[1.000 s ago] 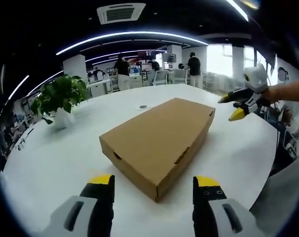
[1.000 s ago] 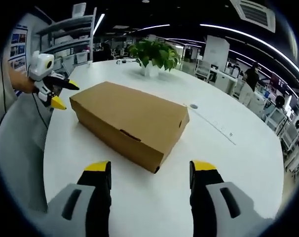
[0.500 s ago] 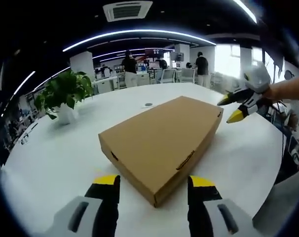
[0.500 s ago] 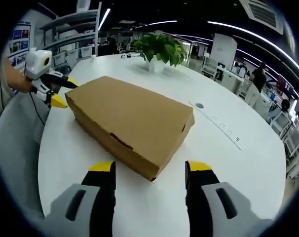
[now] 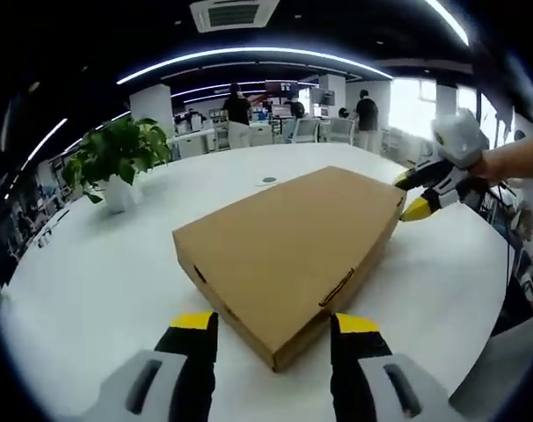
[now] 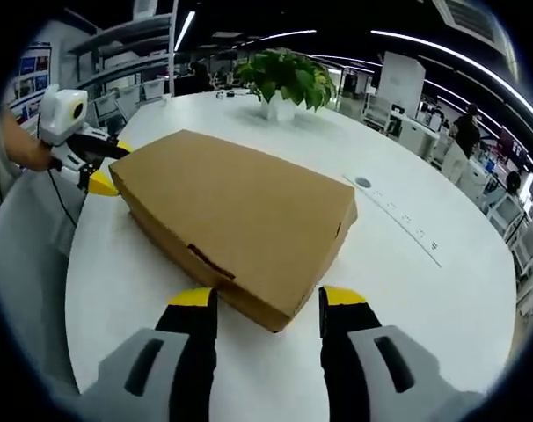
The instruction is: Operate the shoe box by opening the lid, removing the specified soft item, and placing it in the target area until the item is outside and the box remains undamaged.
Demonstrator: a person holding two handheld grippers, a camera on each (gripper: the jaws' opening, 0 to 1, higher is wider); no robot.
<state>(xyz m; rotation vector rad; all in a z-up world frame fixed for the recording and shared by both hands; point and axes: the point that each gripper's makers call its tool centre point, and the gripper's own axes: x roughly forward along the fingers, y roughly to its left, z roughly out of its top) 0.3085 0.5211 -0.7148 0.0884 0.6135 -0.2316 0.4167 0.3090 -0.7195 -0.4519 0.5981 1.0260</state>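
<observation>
The shoe box is plain tan-brown cardboard on a white desk, each claw is grey and black with yellow tips, and the plant is green in a white pot.

Evenly lit from above by long curved ceiling strips. Bright daylight from a window at far right in the left gripper view, slightly blown out. Soft sheen on the white bench, faint shadows beneath the box. Strong fisheye bending toward the edges. Sharp up close, hazier in the far office.
</observation>
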